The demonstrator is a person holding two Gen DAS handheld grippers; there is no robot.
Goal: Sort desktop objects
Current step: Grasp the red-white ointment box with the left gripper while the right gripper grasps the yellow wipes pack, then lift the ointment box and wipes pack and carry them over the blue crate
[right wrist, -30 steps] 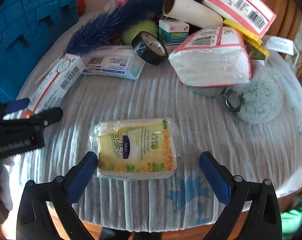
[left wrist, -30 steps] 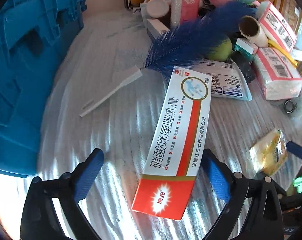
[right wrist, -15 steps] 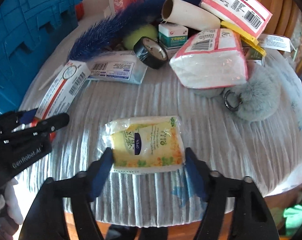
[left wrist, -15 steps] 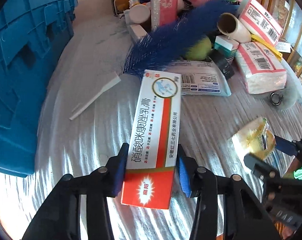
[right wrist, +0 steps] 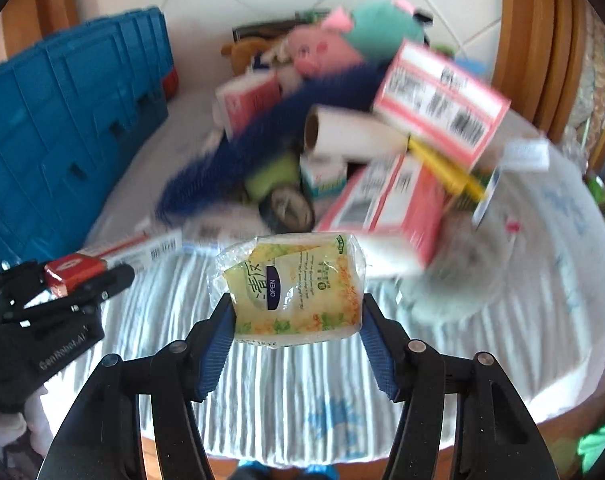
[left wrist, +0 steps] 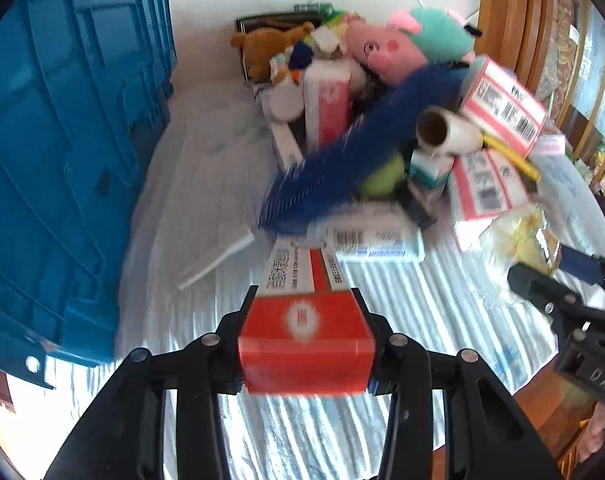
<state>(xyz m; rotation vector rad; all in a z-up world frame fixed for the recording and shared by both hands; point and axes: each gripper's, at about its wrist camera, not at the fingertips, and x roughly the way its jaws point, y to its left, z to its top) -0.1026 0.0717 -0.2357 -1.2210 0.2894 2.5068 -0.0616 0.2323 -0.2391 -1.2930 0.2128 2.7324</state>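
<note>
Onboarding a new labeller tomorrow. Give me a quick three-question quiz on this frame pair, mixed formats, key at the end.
1. True or false: the left gripper is shut on the long red-and-white cardboard medicine box.
2. What does the right gripper hold? A) black tape roll B) yellow plastic pack of wet wipes C) cardboard tube
3. Fill in: the large plastic crate on the left edge of the white ribbed tablecloth is ____ in colour.

Key: 1 true; 2 B; 3 blue.
</note>
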